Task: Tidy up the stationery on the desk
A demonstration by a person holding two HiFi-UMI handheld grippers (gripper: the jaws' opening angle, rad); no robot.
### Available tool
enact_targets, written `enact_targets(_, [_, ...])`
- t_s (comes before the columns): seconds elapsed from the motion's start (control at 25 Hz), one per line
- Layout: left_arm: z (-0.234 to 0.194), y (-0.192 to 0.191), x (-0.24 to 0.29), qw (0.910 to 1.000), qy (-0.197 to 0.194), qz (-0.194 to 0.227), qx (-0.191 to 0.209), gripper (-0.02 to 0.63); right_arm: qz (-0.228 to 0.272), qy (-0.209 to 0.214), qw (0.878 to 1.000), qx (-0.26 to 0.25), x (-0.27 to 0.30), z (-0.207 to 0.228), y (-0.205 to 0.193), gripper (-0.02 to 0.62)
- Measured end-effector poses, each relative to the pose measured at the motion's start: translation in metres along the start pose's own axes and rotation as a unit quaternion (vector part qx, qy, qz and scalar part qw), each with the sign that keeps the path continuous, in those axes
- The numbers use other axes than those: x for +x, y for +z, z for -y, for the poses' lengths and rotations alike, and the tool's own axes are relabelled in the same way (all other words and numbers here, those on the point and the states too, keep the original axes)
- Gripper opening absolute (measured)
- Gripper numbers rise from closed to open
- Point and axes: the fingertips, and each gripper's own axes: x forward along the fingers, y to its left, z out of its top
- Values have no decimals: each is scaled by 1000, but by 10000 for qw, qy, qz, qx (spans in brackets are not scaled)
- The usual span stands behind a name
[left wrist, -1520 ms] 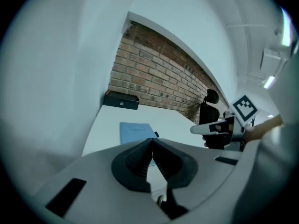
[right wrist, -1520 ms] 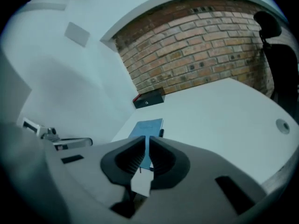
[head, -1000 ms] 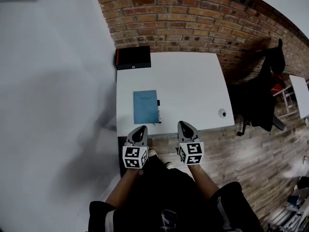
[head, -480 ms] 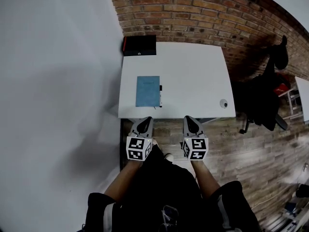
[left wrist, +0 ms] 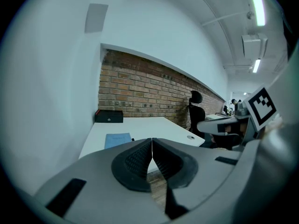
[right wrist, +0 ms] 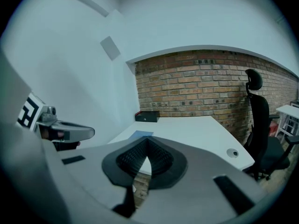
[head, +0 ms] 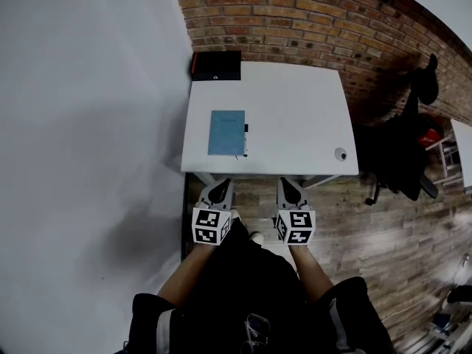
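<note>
Our left hand-held gripper [head: 220, 184] and right hand-held gripper [head: 285, 182] are hovering pressed together, empty, off the worktop's [head: 295, 116] 6 o'clock edge; the blue notebook [head: 226, 132] is lying toward 9 o'clock, long axis running 12 to 6.

The white desk [head: 295, 116] bears a blue notebook [head: 226, 132] near its front left corner, a pen [head: 245, 140] along the notebook's right side, a black box [head: 216, 66] in the back left corner, and a round cable hole [head: 340, 153] near the front right corner.

Left gripper [left wrist: 152, 146] fills the bottom of the frame, jaws pressed together with nothing between them. Mid-frame behind it: white desk [left wrist: 150, 127], blue notebook [left wrist: 117, 139] on it, and what looks like a black box [left wrist: 109, 116] at the left.
</note>
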Motion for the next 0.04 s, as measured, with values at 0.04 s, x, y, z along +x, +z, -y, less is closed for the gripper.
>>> enact_targets(0.04, [1,-1,-2,10000,1,-10,6,15,12,-5,10000,14,-2,0,0,21])
